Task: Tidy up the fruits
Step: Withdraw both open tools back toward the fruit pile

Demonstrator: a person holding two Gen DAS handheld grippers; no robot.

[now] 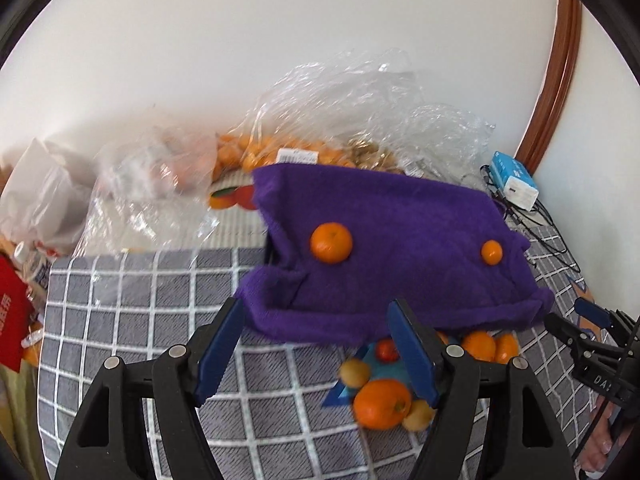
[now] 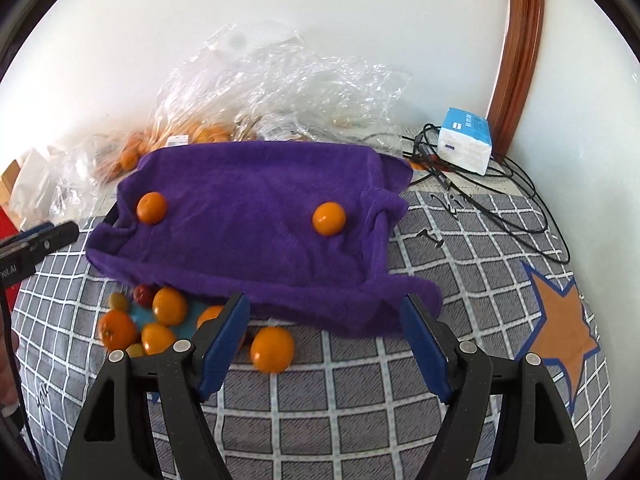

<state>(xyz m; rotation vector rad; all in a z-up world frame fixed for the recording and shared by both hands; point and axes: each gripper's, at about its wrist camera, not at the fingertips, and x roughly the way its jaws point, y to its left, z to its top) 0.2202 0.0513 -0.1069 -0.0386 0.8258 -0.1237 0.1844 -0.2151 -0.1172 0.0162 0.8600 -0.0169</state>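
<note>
Two hand-held grippers are hovering over a grey checked bedcover (image 2: pixel 360 392), both with jaws standing apart and nothing between them. The left gripper (image 1: pixel 316 350) and the right gripper (image 2: pixel 326 344) are facing the near edge of a purple towel (image 2: pixel 256 232), which is lying spread across the cover. Two oranges are sitting on the towel, one at left (image 2: pixel 151 208) and one at right (image 2: pixel 329 218). More fruit (image 2: pixel 160 320) is lying clustered just beyond the towel's near-left edge. Crumpled clear plastic bags (image 2: pixel 272 80) are resting against the far wall, a blue-and-white box (image 2: pixel 466 142) at far right.
</note>
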